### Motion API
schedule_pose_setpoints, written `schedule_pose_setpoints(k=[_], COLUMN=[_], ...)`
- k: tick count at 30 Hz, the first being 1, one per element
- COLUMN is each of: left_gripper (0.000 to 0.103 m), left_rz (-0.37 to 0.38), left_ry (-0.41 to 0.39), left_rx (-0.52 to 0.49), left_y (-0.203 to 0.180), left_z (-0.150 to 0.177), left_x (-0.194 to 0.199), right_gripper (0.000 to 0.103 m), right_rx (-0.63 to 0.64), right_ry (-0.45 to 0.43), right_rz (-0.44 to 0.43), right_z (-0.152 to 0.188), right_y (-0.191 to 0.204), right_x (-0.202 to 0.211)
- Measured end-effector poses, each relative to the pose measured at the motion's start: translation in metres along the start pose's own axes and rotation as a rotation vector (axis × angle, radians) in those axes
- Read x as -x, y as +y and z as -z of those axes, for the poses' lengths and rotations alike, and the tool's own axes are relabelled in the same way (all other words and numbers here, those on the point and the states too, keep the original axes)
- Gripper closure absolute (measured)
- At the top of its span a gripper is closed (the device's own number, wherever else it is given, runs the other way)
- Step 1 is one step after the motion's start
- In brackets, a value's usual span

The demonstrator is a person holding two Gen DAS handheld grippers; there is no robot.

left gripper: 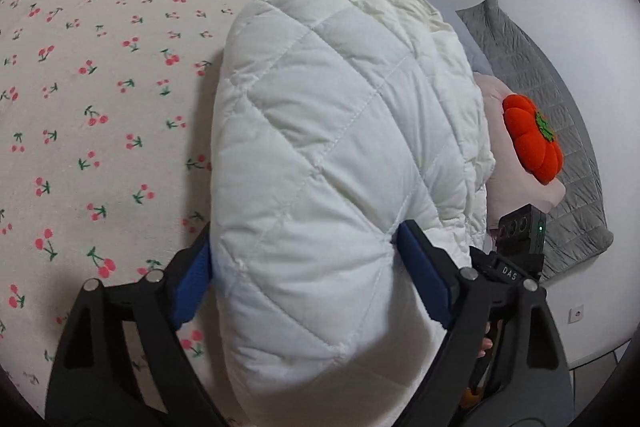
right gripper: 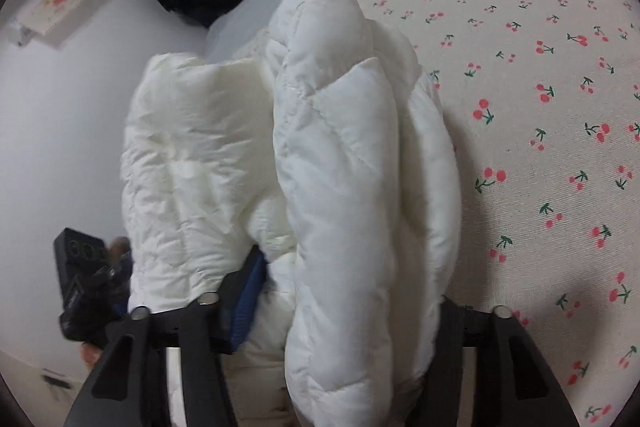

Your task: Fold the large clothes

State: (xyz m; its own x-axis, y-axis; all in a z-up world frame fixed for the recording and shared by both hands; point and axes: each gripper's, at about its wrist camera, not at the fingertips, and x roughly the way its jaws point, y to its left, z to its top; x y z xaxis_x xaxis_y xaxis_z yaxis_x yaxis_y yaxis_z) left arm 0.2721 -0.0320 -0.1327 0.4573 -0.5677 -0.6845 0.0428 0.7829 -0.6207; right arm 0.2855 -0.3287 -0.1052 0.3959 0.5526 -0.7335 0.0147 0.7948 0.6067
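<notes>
The white quilted jacket (left gripper: 340,147) is bulging up as a thick folded bundle over the cherry-print bedsheet (left gripper: 100,87), close to the bed's edge beside the white floor (left gripper: 580,7). The left gripper (left gripper: 304,267) is clamping a puffy fold of it — blue pads (left gripper: 424,275) pressing into the padding on both sides, jaws standing wide around the bulk. The right gripper (right gripper: 348,303) is gripping another thick fold in the same way, one blue pad (right gripper: 248,303) showing, the other hidden behind fabric. Toward the sheet's far side the bed is lying open and flat, giving plenty of room. Off the edge, a grey quilted mat (left gripper: 560,147) is lying on the floor with an orange pumpkin cushion (left gripper: 532,143) on a pale pink pillow (left gripper: 516,183) — near the jacket's hanging side.
</notes>
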Motion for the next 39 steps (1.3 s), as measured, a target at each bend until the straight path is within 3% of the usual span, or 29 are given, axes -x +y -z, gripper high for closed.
schedule_pose_setpoints(k=[4, 8, 12, 21, 33, 39], left_gripper=[0.007, 0.007, 0.007, 0.007, 0.006, 0.006], left_rz=[0.041, -0.083, -0.176, -0.289, -0.374, -0.403], left_ry=[0.016, -0.052, -0.069, -0.162, -0.212, -0.174], left_rx=[0.111, -0.014, -0.093, -0.18, -0.323, -0.299], left_y=[0.01, -0.023, -0.047, -0.054, -0.083, -0.085], left_z=[0.001, 0.0, -0.003, 0.006, 0.051, 0.073], left_x=[0.0, 0.025, 0.038, 0.083, 0.12, 0.123], right_gripper=[0.032, 0.027, 0.022, 0.021, 0.02, 0.019], right_rx=[-0.028, 0.013, 0.034, 0.241, 0.361, 0.361], right_ry=[0.009, -0.037, -0.092, -0.216, -0.268, -0.277], right_rz=[0.027, 0.107, 0.167, 0.333, 0.356, 0.39], right_z=[-0.002, 0.004, 0.005, 0.044, 0.082, 0.102], right_y=[-0.002, 0.026, 0.044, 0.118, 0.144, 0.143], right_x=[0.001, 0.031, 0.063, 0.117, 0.142, 0.146])
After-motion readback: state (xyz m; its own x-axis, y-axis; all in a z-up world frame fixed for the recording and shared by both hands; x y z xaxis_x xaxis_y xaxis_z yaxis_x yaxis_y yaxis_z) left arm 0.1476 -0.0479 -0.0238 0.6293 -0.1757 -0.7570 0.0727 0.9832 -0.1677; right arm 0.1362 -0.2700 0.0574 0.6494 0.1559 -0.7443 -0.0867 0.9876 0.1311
